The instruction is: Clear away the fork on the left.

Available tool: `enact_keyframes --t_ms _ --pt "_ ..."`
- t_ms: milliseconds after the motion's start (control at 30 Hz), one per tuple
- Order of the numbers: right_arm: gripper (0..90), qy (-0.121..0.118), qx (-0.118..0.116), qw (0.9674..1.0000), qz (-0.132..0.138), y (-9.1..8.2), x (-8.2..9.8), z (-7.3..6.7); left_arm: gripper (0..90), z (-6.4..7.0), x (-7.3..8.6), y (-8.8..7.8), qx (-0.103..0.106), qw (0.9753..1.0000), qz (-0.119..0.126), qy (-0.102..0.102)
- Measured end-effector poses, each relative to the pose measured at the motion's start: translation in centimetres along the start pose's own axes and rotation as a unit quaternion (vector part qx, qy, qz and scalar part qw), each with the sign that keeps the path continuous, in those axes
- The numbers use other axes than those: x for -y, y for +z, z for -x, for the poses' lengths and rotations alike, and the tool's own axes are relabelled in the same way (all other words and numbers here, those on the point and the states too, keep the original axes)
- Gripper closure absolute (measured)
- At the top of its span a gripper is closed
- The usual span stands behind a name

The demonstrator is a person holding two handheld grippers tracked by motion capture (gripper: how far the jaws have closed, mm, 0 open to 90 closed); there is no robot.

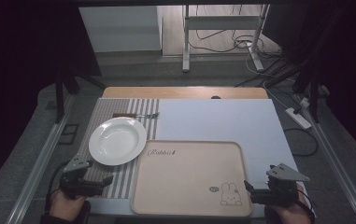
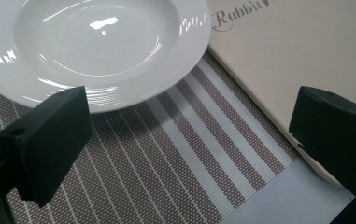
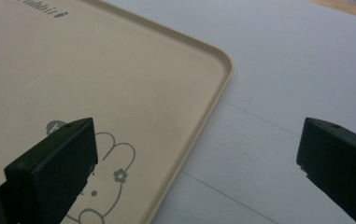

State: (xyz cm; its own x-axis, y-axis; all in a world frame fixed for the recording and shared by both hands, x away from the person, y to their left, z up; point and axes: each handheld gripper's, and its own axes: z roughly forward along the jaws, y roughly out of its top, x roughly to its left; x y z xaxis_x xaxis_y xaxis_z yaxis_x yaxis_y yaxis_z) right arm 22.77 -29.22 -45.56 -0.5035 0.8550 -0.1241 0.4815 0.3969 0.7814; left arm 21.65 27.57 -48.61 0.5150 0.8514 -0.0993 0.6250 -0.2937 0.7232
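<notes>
Nearest you, your two hands sit at the near edge of the table, one at each near corner of the beige tray [image 1: 192,179]. Your left gripper [image 1: 102,182] is released, jaws spread wide and holding nothing, hovering over the striped placemat [image 1: 119,179] just near of the white plate [image 1: 117,140]. Your right gripper [image 1: 249,190] is equally released and empty, its jaws straddling the tray's right rim near the rabbit print.

The likely step is lifting the plate onto the tray. The plate lies on the placemat, left of the tray and touching or just overlapping its far-left corner; a fork [image 1: 136,115] lies just beyond it. Bring the left gripper forward and low so one jaw slides under the near rim and the other comes down on top, then close firmly; glazed china probably slips. Keep the right gripper clear of the tray's inside.

Both forearms enter from the near side, grippers angled inward, roughly level.
</notes>
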Motion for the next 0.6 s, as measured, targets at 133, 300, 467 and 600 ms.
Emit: enact_keyframes --t_ms 133,300,467,600 --pt "0.0 -0.006 -0.002 1.0 -0.004 0.05 -0.03 -0.11 0.5 -0.09 -0.01 0.04 0.003 1.0 0.0 -0.003" --pt "0.0 -0.01 -0.002 0.9999 -0.005 0.1 -0.03 -0.2 0.7 -0.21 -0.01 0.07 0.003 1.0 -0.003 -0.008" --pt "0.0 -0.014 -0.003 0.9999 -0.009 0.15 -0.07 -0.25 0.4 -0.25 -0.01 0.07 0.007 0.9999 -0.003 -0.008" --pt "0.0 -0.013 -0.001 0.9999 -0.01 0.19 -0.08 -0.25 0.1 -0.33 -0.01 0.03 0.014 0.9999 -0.003 -0.008"
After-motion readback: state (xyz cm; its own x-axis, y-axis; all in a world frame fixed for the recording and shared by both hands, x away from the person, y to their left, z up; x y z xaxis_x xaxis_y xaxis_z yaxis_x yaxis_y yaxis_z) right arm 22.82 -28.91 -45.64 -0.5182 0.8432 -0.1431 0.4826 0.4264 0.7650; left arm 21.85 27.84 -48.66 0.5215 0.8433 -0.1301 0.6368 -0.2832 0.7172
